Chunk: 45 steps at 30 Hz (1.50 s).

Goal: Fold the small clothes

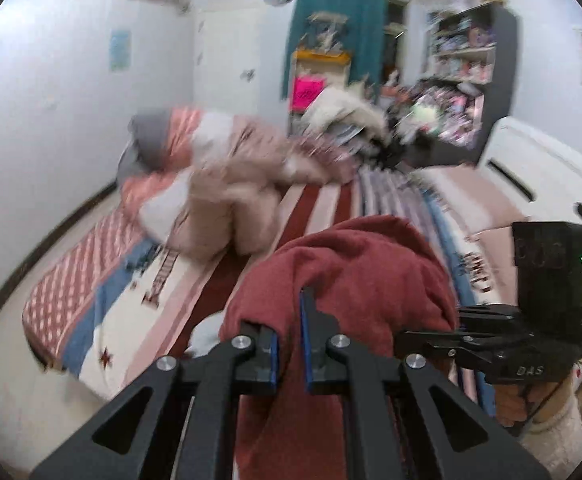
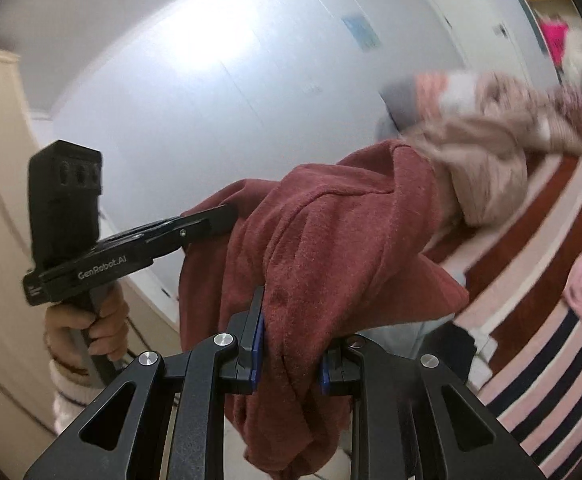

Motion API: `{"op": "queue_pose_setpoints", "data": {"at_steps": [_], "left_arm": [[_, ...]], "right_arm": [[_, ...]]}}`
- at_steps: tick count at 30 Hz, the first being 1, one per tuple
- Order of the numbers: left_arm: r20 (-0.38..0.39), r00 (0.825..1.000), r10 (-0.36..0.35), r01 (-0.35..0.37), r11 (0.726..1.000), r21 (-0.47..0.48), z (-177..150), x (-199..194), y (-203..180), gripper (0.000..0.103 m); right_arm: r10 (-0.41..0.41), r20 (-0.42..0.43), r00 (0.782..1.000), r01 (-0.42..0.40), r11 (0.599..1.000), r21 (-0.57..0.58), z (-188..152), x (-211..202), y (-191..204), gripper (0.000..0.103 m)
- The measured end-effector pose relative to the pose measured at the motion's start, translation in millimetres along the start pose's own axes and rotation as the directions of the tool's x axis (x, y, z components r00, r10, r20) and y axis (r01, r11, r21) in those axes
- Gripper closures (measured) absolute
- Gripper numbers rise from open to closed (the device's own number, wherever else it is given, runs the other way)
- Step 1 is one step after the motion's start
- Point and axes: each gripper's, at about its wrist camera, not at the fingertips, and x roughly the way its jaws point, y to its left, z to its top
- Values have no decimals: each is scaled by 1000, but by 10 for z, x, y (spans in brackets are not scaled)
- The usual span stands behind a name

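Aloft, both tools pinch the red garment (image 1: pixel 355 276).

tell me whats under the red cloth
The red cloth hangs in the air, pinched by the left gripper and right gripper. Below it lies the striped bed; the part straight beneath is covered.

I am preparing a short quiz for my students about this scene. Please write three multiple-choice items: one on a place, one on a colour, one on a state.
1. Where is the garment?
A. flat on the bed
B. held up between both hand-held grippers
C. on the shelf

2. What colour is the garment?
A. dark red
B. green
C. white

3. How is the right hand-held gripper?
A. open, holding nothing
B. shut on cloth
C. out of view

Answers:
1 B: the left hand-held gripper and right hand-held gripper both pinch it above the bed.
2 A: the garment is dark red.
3 B: cloth fills the gap between its fingers.
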Motion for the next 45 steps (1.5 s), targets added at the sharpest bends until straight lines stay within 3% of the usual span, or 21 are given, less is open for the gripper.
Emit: {"op": "queue_pose_setpoints", "data": {"at_steps": [6, 9, 11, 12, 18, 22, 25, 32, 34, 41, 45], "left_arm": [[-158, 983, 92, -105, 992, -77, -316, 1034, 475, 91], [-174, 979, 106, -130, 983, -132, -505, 1200, 633, 66], [-147, 984, 98, -121, 980, -161, -569, 1154, 699, 39], [-137, 985, 102, -124, 978, -168, -598, 1102, 701, 35], [-100, 990, 102, -117, 982, -150, -566, 796, 703, 32], [-59, 998, 37, -45, 988, -144, -606, 452, 608, 26], [-37, 998, 45, -49, 993, -106, -723, 224, 506, 24], [-37, 998, -47, 45, 998, -52, -1069, -40, 299, 21], [-46, 999, -27, 24, 998, -49, -1150, -71, 251, 21], [72, 997, -6, 7, 1000, -17, -1263, -433, -96, 21], [140, 989, -38, 38, 999, 1, -1321, -554, -469, 20]], "right_arm": [[-59, -114, 992, 74, 988, 135, -78, 876, -644, 84], [-113, -120, 986, 129, 982, 135, -177, 1015, -831, 75], [-128, -130, 983, 146, 979, 143, -247, 1034, -883, 72], [-132, -131, 982, 151, 977, 147, -284, 986, -836, 70], [-129, -139, 982, 146, 983, 113, -254, 917, -773, 49], [-137, -171, 976, 151, 986, 67, -266, 866, -664, 37], [-128, -180, 975, 140, 988, 59, -311, 792, -620, 34], [-109, -202, 973, 116, 993, 22, -565, 469, -495, 30], [-103, -202, 974, 108, 994, 13, -653, 378, -459, 30], [-84, -127, 988, 85, 996, 4, -980, -182, -371, 30], [-153, -64, 986, 153, 988, -5, -1191, -605, -375, 30]]}}
